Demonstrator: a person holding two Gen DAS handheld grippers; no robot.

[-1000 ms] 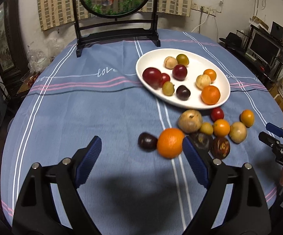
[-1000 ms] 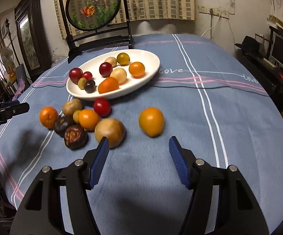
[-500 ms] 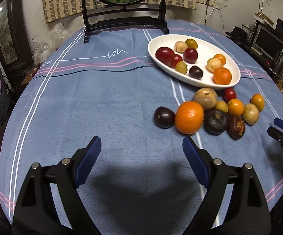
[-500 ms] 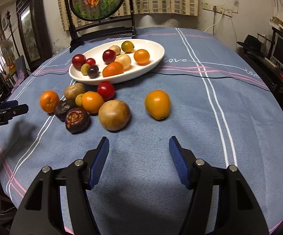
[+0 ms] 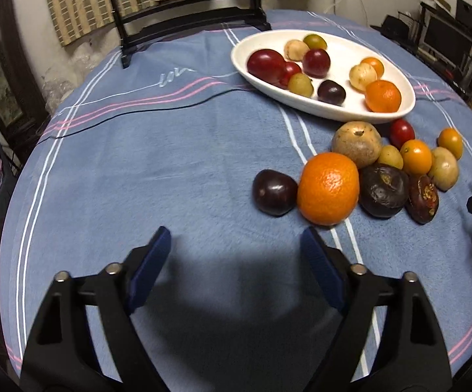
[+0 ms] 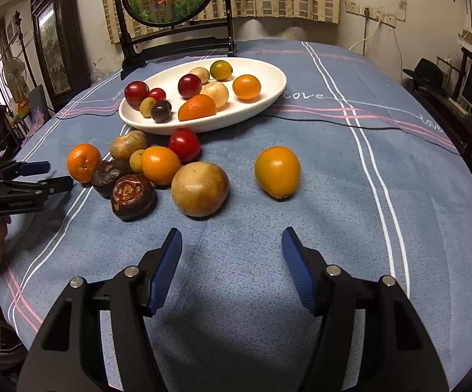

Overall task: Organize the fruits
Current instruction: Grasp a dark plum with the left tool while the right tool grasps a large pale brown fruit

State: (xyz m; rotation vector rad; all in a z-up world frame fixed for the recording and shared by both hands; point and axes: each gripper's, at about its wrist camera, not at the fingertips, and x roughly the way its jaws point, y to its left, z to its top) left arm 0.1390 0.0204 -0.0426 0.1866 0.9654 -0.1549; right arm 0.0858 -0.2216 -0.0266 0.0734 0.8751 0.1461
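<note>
— Blue-padded left gripper (image 5: 236,254) is narrowing with nothing between its jaws; the big dimpled orange (image 5: 329,187) and the dark purple plum (image 5: 274,192) lie just ahead on the blue striped tablecloth (image 5: 170,163), short of the white oval ceramic dish (image 5: 409,98).

— I'd straddle one fruit squarely, then close gently.

— And the right gripper (image 6: 232,254)?

— Parted, empty, behind the yellow-orange egg-shaped fruit (image 6: 277,171).

— Any writing?

— "love" stitched in white script.

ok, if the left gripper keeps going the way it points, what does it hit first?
Probably bare blue tablecloth: the left gripper, jaws closing on nothing, aims down short of the dark purple plum and big orange, both slightly right. Depth unclear.
</note>
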